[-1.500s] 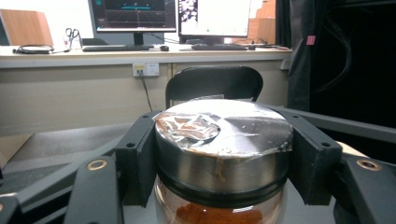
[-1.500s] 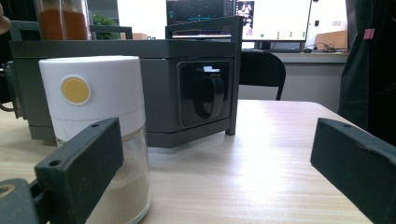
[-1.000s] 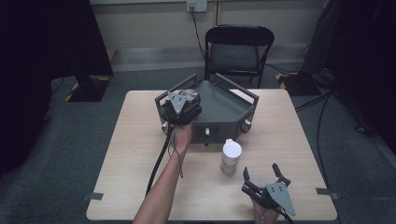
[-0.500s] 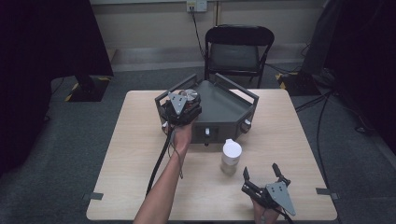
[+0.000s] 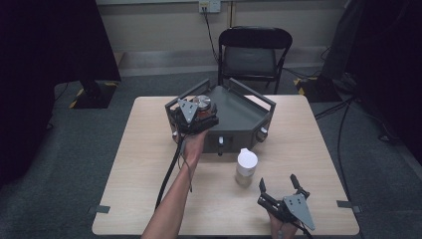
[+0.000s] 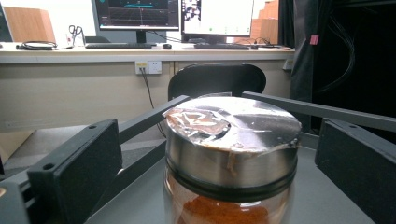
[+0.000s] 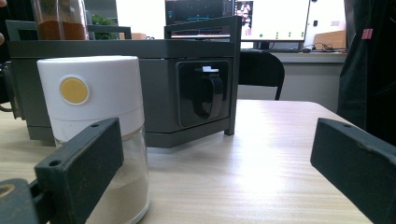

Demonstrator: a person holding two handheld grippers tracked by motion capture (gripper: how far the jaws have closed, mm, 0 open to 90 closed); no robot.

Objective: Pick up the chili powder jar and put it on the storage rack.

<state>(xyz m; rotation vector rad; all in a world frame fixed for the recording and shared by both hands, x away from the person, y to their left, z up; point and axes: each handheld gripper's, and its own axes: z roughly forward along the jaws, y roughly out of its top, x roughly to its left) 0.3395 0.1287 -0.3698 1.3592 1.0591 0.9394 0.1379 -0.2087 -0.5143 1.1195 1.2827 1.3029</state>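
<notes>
A person at a pale wooden worktop (image 5: 149, 164) works two hand-held tongs around a grey angular rack (image 5: 234, 117) standing toward the 12 o'clock edge. The left tongs (image 5: 191, 117) sit at the rack's 9 o'clock end, where a glass jar of orange-red powder (image 6: 231, 161) stands inside the rack; its metal lid carries a torn, crinkled foil seal. In the left gripper view the jaws stand wide on either side of the jar, well clear of its lid, having just been opening, with the jar between them but unpressed. The right tongs (image 5: 277, 186) rest near the worktop's 5 o'clock corner, jaws spread wide and holding nothing. Just at 11 o'clock of them stands a white-capped jar (image 5: 246, 167) of pale powder, a round yellow dot on its cap in the right gripper view, where it shows behind the near jaw, apart from the rack's front face and its dark latch-like fitting. The person's left forearm (image 5: 174, 204) runs up from 6 o'clock, a black cable (image 5: 166, 179) trailing beside it. A dark folding chair (image 5: 254, 55) stands beyond the worktop at 12 o'clock, against a wall with a socket.
</notes>
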